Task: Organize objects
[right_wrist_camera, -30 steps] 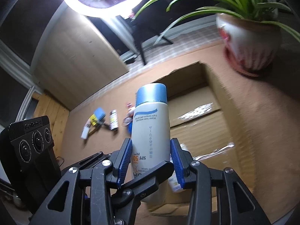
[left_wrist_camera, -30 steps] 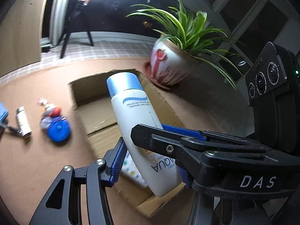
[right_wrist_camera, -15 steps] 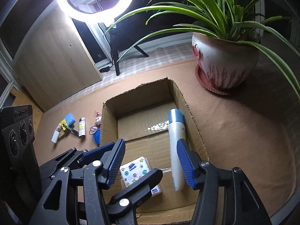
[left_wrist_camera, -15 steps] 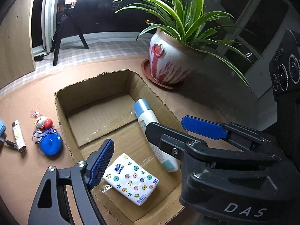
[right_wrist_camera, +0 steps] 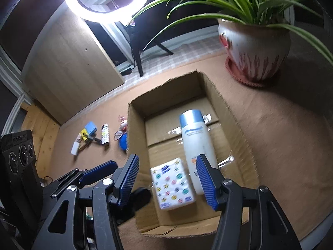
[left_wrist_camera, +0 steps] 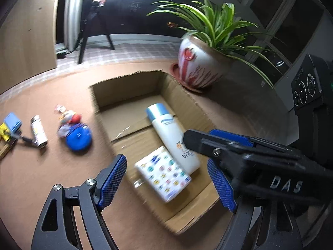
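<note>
A second ago both tools were clamped on the white bottle, holding it up over the box. Now the bottle [right_wrist_camera: 197, 145] lies flat on the floor of the cardboard box [right_wrist_camera: 135, 129], and neither tool touches it. The left tool [left_wrist_camera: 166, 183] stands wide, with nothing between its blue pads; the right tool [right_wrist_camera: 168, 179] is about half spread and also empty, hanging above the near end of the box. In the left wrist view the right tool's arm crosses in front at the right side.

For the task this reads as one more item stowed: the bottle joins the patterned tissue pack [right_wrist_camera: 173, 185] already in the box. They lie just beside each other, the bottle's lower end along the pack's right side; whether they actually touch is hard to tell.

The bottle's long axis runs along the length of the box, from the near end toward the far wall. Its blue cap [right_wrist_camera: 190, 116] points away from the tools, toward the far wall and the potted plant [right_wrist_camera: 254, 48] beyond; its base lies at the near end, partly hidden behind the right tool's pad. It sits close to the right-hand wall of the box.

Left of the box, several small things wait on the bench [right_wrist_camera: 281, 145]: a blue round item [left_wrist_camera: 78, 138], a small red-and-white toy [left_wrist_camera: 69, 115], a little cylinder [left_wrist_camera: 39, 131], and a blue block [left_wrist_camera: 12, 120]. With both tools free, one of these is probably next.
</note>
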A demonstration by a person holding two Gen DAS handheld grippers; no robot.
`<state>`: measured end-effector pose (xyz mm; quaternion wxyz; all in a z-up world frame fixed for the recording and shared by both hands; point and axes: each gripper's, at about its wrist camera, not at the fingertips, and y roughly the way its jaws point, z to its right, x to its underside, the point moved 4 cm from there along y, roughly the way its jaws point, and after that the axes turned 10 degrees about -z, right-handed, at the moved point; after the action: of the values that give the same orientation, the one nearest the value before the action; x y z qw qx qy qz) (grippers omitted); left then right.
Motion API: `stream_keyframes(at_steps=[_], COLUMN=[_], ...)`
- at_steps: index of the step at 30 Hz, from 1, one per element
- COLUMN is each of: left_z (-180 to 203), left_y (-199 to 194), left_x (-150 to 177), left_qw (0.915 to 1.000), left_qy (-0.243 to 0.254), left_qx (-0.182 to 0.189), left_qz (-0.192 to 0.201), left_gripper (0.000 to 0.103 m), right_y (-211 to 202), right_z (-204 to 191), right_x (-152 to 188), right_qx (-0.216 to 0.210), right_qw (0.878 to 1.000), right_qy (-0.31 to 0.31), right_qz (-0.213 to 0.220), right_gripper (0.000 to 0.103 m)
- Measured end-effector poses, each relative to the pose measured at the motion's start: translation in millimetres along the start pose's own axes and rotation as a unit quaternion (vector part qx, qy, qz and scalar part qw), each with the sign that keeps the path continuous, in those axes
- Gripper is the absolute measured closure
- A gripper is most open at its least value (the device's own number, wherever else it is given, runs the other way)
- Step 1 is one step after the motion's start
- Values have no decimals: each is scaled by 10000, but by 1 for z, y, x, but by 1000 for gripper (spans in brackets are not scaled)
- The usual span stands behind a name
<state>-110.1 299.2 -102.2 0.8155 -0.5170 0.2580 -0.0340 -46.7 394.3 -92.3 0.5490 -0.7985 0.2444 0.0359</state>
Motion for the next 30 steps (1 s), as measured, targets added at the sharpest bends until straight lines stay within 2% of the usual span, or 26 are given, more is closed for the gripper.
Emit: stream_keyframes(at_steps=[9, 19, 24, 30], left_z=[-60, -141, -199, -270], left_y=[-35, -67, -84, -101], left_x=[41, 91, 108, 98], left_qw=[9982, 9907, 9816, 9696], left_qy=[-534, -1239, -1722, -2137], left_qx=[-255, -558, -818, -1184], left_qz=[28, 20, 67, 119], left_gripper=[20, 20, 20, 20], right_y=[9, 36, 54, 61], right_z=[-24, -78, -99, -113], right_x=[16, 33, 48, 60], right_qx=[-329, -544, -626, -534], right_qw=[9993, 9953, 9923, 9910], right_qy=[-105, -605, -747, -857], right_qz=[-166, -522, -759, -876], right_gripper=[49, 49, 49, 49])
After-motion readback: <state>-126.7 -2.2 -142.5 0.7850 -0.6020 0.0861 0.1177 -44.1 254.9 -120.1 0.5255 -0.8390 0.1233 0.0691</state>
